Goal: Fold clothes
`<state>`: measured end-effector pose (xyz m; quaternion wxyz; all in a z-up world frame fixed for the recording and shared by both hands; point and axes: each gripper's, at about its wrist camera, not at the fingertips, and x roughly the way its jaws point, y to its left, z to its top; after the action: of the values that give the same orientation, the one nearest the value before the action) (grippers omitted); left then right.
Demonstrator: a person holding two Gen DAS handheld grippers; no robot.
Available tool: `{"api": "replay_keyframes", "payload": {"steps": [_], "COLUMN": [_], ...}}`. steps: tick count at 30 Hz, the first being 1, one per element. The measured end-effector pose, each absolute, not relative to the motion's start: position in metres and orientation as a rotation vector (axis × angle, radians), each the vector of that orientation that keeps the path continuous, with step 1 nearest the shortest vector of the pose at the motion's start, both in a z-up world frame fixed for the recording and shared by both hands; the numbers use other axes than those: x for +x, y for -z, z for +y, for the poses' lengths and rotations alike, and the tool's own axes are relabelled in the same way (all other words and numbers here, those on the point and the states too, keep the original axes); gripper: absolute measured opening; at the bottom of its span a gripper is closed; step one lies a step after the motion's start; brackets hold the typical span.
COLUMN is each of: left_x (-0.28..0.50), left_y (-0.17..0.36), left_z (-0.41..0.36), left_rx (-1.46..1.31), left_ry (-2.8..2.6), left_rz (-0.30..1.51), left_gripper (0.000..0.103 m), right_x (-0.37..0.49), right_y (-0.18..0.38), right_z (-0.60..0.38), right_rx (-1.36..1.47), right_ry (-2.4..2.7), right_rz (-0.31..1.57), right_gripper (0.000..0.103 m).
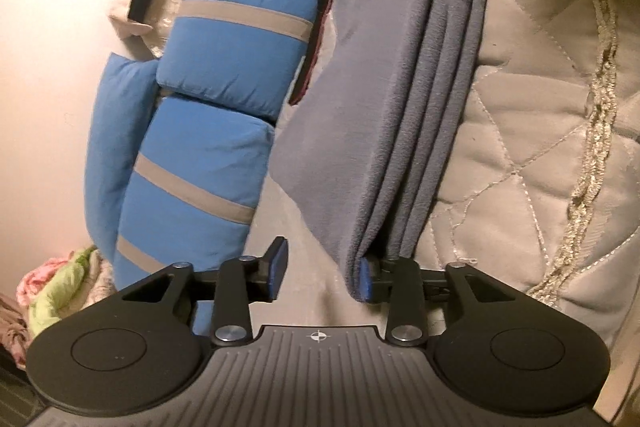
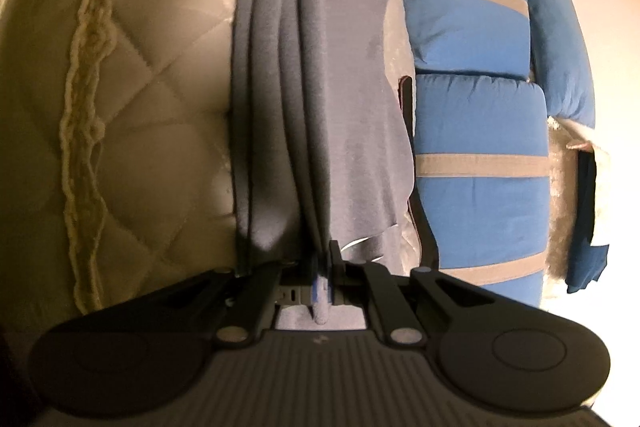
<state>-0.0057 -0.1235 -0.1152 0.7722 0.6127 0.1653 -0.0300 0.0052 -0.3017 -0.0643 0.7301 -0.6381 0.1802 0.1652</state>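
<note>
A grey garment [image 1: 400, 87] hangs in several long folds, stretched between the two grippers above a quilted beige bedspread [image 1: 540, 107]. My left gripper [image 1: 322, 273] is open. Its right blue pad [image 1: 366, 281] touches the garment's lower edge, and the left pad [image 1: 278, 269] stands apart from the cloth. In the right wrist view the same garment [image 2: 320, 67] runs straight away from the right gripper [image 2: 322, 283]. That gripper is shut on the garment, with a bunch of fabric pinched between the fingers.
Blue cushions with grey stripes [image 1: 224, 67] [image 2: 476, 127] lie along the bed beside the garment. A dark strip with a maroon edge [image 1: 316, 39] sits between them. A navy cloth [image 2: 584, 227] and a floral pink-green cloth [image 1: 60, 283] lie further off. The quilt [image 2: 140, 107] shows a raised embroidered band.
</note>
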Motion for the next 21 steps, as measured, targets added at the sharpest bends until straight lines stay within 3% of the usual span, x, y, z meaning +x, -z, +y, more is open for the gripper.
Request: {"api": "replay_keyframes", "payload": {"steps": [3, 5, 7, 10, 13, 15, 17, 19, 21], "left_x": [-0.011, -0.018, -0.026, -0.038, -0.03, -0.01, 0.016, 0.05, 0.081], "left_y": [0.11, 0.103, 0.092, 0.067, 0.027, 0.006, -0.01, -0.01, 0.0], "left_z": [-0.124, -0.122, -0.119, -0.11, -0.099, -0.091, -0.084, -0.079, -0.073], "left_rx": [1.328, 1.308, 1.268, 1.123, 0.857, 0.675, 0.492, 0.355, 0.267], "left_ry": [0.048, 0.054, 0.078, 0.177, 0.229, 0.257, 0.293, 0.313, 0.334], "left_rz": [0.347, 0.36, 0.397, 0.461, 0.474, 0.481, 0.502, 0.569, 0.627], "left_gripper": [0.052, 0.065, 0.07, 0.071, 0.071, 0.069, 0.046, 0.027, 0.018], "right_x": [0.003, 0.002, 0.0, -0.002, 0.007, 0.022, 0.043, 0.06, 0.075], "right_y": [0.046, 0.034, 0.022, 0.004, -0.015, -0.022, -0.021, -0.016, -0.006], "right_z": [-0.302, -0.303, -0.303, -0.304, -0.304, -0.303, -0.303, -0.306, -0.31], "right_rx": [-1.301, -1.232, -1.162, -1.058, -0.851, -0.663, -0.488, -0.347, -0.232], "right_ry": [-0.375, -0.382, -0.388, -0.397, -0.421, -0.436, -0.413, -0.382, -0.36], "right_rz": [0.41, 0.419, 0.426, 0.437, 0.478, 0.535, 0.608, 0.662, 0.704], "right_gripper": [0.048, 0.075, 0.084, 0.085, 0.081, 0.065, 0.038, 0.031, 0.025]}}
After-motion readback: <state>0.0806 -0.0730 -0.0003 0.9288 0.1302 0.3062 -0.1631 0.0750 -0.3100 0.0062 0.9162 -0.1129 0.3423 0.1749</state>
